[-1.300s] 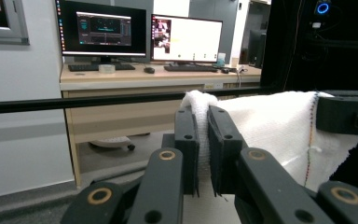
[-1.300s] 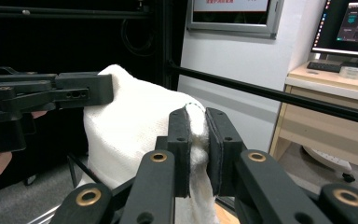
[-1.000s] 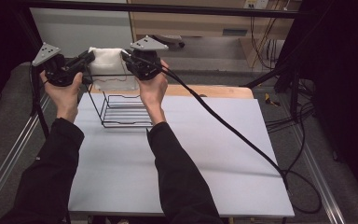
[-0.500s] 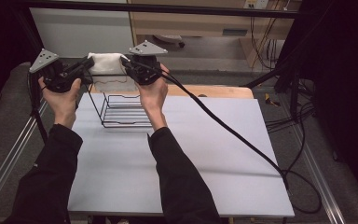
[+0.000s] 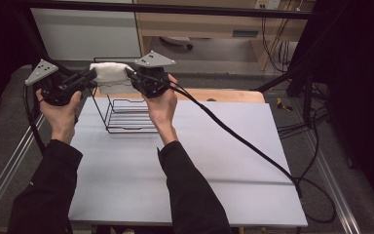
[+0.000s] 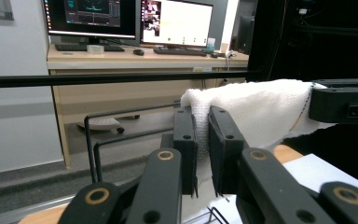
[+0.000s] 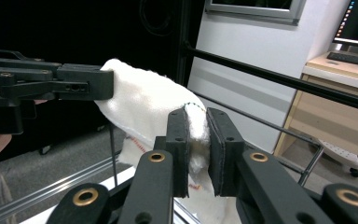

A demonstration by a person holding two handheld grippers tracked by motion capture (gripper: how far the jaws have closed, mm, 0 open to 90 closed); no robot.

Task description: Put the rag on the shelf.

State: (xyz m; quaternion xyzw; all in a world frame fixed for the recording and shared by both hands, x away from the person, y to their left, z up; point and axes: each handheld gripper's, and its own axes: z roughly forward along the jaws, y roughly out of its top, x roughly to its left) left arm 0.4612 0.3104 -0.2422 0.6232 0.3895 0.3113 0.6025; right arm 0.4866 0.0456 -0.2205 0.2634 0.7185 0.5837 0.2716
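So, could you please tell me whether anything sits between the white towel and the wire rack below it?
Nothing visible does. The white towel hangs stretched between the left claw and the right claw, both shut on its ends, directly above the open top of the wire rack. The rack looks empty inside.

towel: white knitted cloth (nubbly) | rack: thin black wire | table: matt, smooth
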